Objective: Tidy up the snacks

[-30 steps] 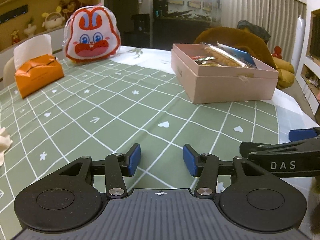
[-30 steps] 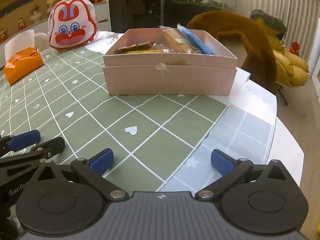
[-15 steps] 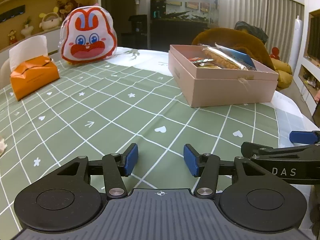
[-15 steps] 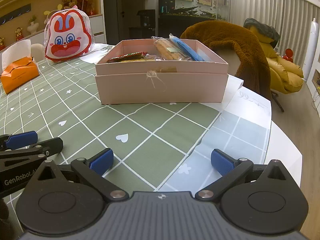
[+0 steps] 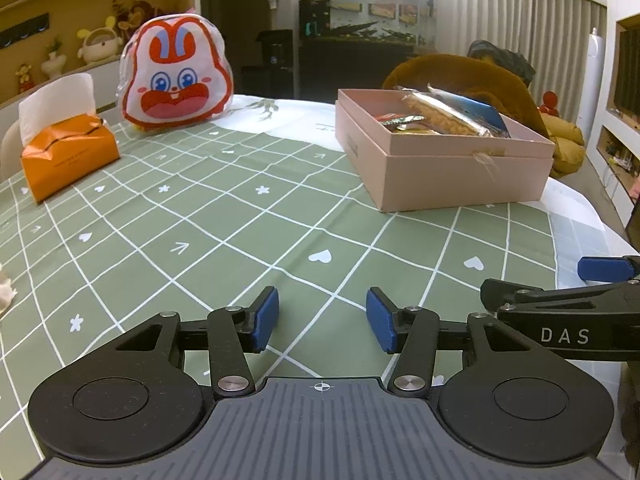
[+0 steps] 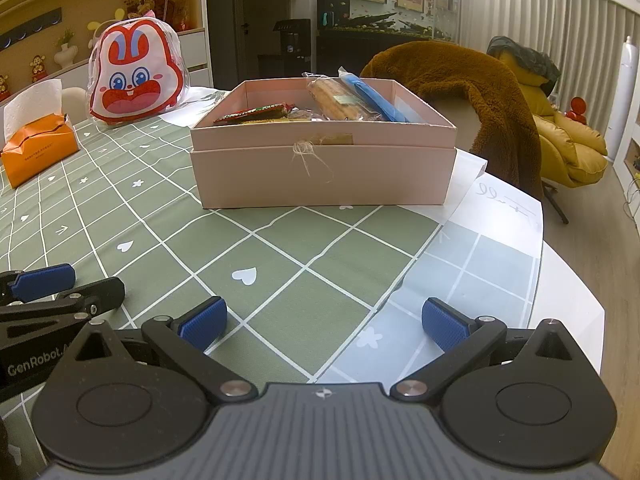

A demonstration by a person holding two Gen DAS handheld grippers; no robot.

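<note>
We hold both tools low over the surface [image 5: 224, 216], its green checked cloth bare in front of us; the pink box [image 6: 324, 176] stands well ahead, nearer our right side, and the snacks sit inside it: a long biscuit pack [image 6: 336, 100] and a blue packet [image 6: 372, 98] lean up above the rim, and a flat red and green wrapper [image 6: 256, 112] lies at the left end. The rabbit-faced bag [image 5: 176, 80] stands beyond, to the left, with the orange tissue pack [image 5: 68, 156] further left again.

The box looks light, so we judge that a push on its wall could slide it toward the pale edge of the cloth; the tall packs could tip out if we snag them on reaching in; the slick wrappers could slip from a pinch at one corner.

Our right gripper [image 6: 322, 322] stands wide open with nothing between its pads; our left gripper [image 5: 322, 318] is about half open, also empty; the two sit just beside each other and could knock if both reach at once.
</note>
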